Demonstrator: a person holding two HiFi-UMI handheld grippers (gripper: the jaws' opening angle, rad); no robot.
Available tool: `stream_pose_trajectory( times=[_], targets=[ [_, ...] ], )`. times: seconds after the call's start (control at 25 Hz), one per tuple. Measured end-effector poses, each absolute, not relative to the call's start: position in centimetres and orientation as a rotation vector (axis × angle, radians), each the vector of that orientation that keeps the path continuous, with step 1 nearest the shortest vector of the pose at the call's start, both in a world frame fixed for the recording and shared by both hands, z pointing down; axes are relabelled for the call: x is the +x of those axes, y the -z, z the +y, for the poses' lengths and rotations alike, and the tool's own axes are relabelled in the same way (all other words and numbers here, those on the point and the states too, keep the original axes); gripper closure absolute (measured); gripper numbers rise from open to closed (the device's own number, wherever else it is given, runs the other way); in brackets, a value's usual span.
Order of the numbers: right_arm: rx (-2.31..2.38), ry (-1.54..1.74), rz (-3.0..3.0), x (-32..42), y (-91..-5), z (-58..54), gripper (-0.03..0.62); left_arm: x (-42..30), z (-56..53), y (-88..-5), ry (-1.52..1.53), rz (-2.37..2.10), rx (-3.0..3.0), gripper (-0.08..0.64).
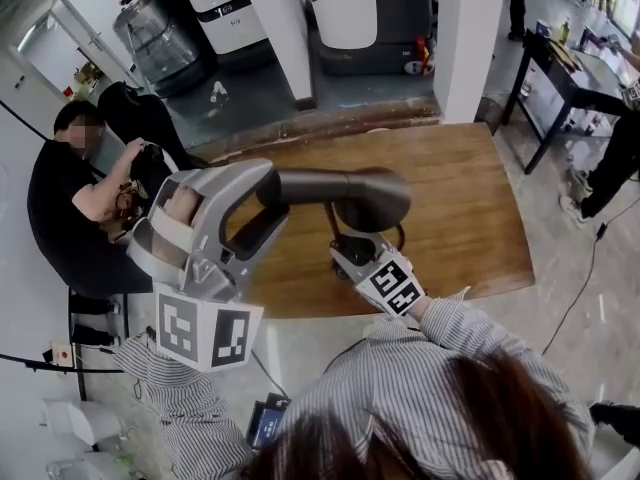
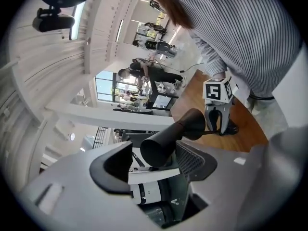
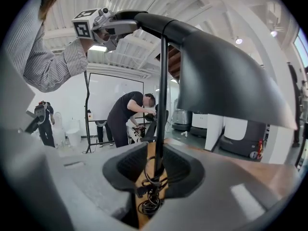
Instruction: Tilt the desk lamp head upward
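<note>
Currently the desk lamp [image 1: 372, 200] stands on the wooden table [image 1: 450, 208], toward its near edge. Its dark head [image 3: 226, 81] is raised above the tabletop, and a long dark tube [image 1: 305, 186] runs from it toward the person's left. Left gripper [image 2: 155, 149]: jaws spread wide, with the tube's blunt end lying between them. A clear gap shows beside one jaw, while on the other side the tube overlaps the meshed pad [image 2: 192, 160] and contact there cannot be settled. Nothing is pinched. Right gripper [image 3: 155, 154]: jaws drawn in but apart, one on either side of the lamp's thin upright stem [image 3: 162, 100]. A sliver of table wood shows between the stem and one jaw, so no clamp is seen, and the stem sits just beside the other. Low in that gap a tangle of black cable [image 3: 150, 198] covers the foot of the stem. The base [image 2: 233, 127] is mostly hidden — in the left gripper view only a dark edge shows under the right gripper, below its marker cube [image 1: 392, 286]. In the right gripper view the head fills the upper right and runs out to the edge of the picture, so its far rim is cut off. In the head view the person's own hair and striped sleeve [image 1: 470, 348] block the table's near edge. A seated person in black [image 1: 65, 203] is beyond the table's left end — well apart from the lamp.
</note>
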State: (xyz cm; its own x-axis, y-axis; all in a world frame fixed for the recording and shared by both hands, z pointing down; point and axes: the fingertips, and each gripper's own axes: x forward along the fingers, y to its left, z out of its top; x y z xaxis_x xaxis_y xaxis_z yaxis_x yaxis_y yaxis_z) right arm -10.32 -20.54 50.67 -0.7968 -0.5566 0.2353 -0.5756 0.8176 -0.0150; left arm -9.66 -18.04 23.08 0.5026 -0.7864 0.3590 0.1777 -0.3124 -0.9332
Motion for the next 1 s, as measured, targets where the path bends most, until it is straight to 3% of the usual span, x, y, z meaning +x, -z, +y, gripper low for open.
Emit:
stream_pose_trajectory(
  times=[0.36,1.0],
  targets=[
    [0.906,-0.136,-2.773,-10.6,-50.8,-21.6,0.536,-9.6,-18.3,-24.0,1.149,0.413,-1.602,0.314],
    [0.934,-0.192,-2.778,-10.4,-51.2,-21.8,0.551,-9.8,-18.3,-24.1,1.144,0.454,-1.68,0.319]
  ],
)
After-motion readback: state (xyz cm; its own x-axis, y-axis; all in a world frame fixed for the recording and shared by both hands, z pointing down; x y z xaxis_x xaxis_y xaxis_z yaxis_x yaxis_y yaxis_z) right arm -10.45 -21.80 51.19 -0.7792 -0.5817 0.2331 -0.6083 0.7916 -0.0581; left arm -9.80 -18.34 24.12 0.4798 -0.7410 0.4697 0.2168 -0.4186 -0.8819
